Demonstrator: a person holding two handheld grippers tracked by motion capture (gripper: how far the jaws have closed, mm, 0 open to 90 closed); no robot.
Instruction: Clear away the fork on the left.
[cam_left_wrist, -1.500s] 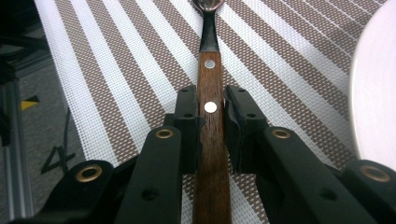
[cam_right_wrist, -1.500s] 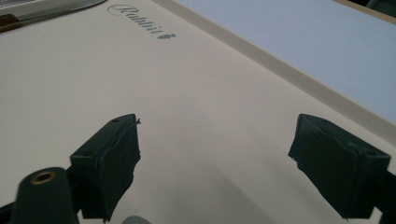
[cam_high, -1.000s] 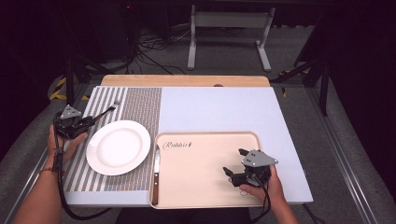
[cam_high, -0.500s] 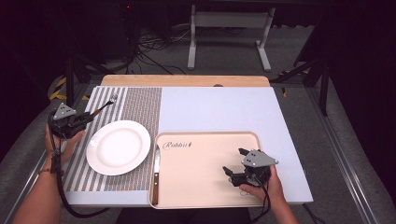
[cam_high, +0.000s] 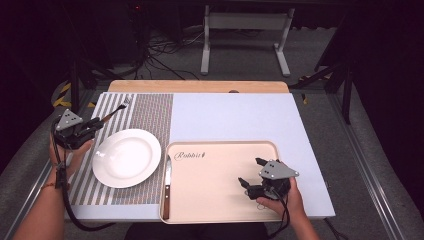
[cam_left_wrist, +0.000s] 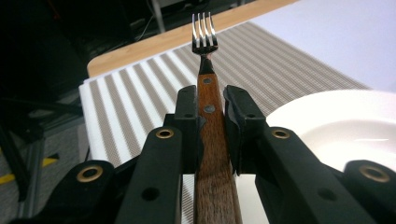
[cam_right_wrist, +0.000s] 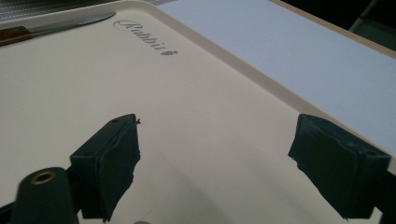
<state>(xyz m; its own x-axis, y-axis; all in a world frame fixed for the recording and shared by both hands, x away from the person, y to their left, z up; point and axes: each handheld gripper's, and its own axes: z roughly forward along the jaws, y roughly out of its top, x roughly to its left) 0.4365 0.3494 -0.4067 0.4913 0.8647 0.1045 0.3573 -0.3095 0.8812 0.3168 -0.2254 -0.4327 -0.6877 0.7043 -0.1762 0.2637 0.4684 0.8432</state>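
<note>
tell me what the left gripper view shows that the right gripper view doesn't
Left gripper view: the left gripper clamps the wooden handle of a fork, tines pointing away over the striped placemat, with the rim of the white plate at the right.

Right gripper view: the right gripper has its jaws wide apart with nothing between them, over the beige tray, which bears a printed word; a knife lies at the tray's far edge.

Both: the pale table surface beyond.

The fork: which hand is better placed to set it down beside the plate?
Left. Its tool already grips the fork beside the plate; the right tool waits open over the tray.
</note>
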